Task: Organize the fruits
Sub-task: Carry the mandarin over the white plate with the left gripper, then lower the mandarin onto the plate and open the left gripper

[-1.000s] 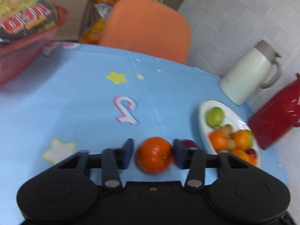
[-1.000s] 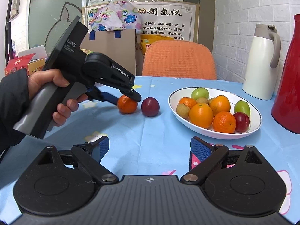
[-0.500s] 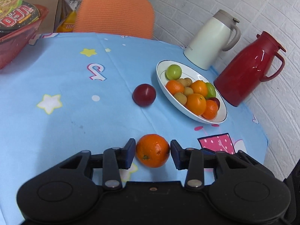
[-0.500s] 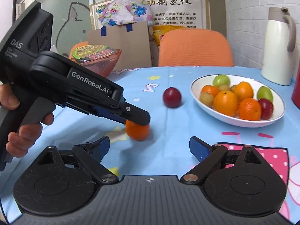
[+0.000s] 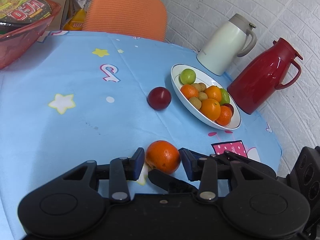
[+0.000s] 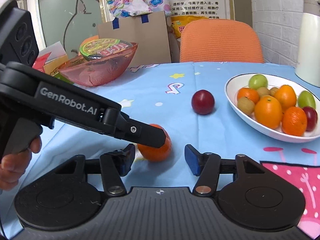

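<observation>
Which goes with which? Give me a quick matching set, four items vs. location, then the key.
1. orange
2. plum
3. green fruit
4. noodle cup

A. far end of the white bowl
B. in the pink basket
C. loose on the cloth beside the bowl
D. between the left gripper pads

Pairs: 1-D, 2-C, 3-A, 4-B
</observation>
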{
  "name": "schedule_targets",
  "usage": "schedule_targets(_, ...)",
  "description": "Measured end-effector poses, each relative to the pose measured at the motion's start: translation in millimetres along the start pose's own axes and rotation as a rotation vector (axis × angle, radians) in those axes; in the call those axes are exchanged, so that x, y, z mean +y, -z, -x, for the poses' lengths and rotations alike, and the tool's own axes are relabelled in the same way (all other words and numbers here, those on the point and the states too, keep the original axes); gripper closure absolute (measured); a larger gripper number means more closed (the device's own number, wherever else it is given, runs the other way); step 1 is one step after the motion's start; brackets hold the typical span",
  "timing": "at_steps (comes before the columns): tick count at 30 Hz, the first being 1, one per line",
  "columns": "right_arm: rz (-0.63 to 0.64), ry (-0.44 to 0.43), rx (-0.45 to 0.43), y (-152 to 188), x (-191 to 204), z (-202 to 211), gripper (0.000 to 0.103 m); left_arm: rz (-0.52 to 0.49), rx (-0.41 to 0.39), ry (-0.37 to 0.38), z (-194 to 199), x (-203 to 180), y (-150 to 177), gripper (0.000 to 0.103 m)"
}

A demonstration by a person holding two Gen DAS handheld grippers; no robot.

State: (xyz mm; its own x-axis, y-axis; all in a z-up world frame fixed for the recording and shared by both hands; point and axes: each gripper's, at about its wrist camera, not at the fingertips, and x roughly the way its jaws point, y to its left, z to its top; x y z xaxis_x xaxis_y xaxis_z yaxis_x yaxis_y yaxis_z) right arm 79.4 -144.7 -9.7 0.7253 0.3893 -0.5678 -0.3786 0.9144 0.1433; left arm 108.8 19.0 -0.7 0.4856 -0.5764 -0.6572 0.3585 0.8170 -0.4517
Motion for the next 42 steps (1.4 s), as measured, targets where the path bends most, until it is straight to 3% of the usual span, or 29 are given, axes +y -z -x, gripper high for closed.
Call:
schedule_targets(3, 0.012, -0.004, 0.01, -1.3, 2.8, -5.8, 0.025, 0.011, 0.0, 0.004, -1.4, 3.0, -0.7, 0.049)
schedule_targets(5, 0.026, -0.004, 0.012, -1.1, 4.7, -6.0, 0.037, 0.014, 0.005, 0.015, -2.6, 4.4, 0.5, 0.049)
schedule_targets(11, 0.016, -0.004, 0.0, 0.4, 1.9, -0.5, 0.039, -0.029, 0.001, 0.0, -4.0, -6.0, 2.7, 0.048)
schedule_targets(21, -0.004, 0.089, -0.131, -17.7, -36.0, 30.3, 0.039, -0.12, -0.054, 0.06, -18.6, -60.1, -30.0, 0.048)
schedule_targets(32, -0.049, 0.211, -0.231, -38.3, -112.6, 37.8, 0.039, -0.171, -0.073, 0.163, -80.4, -117.5, -84.1, 0.048)
schedule_targets(42, -0.068, 0.253, -0.227, -43.2, -159.9, 22.5, 0.039, -0.168, -0.064, 0.178, -136.6, -135.4, -112.1, 0.048)
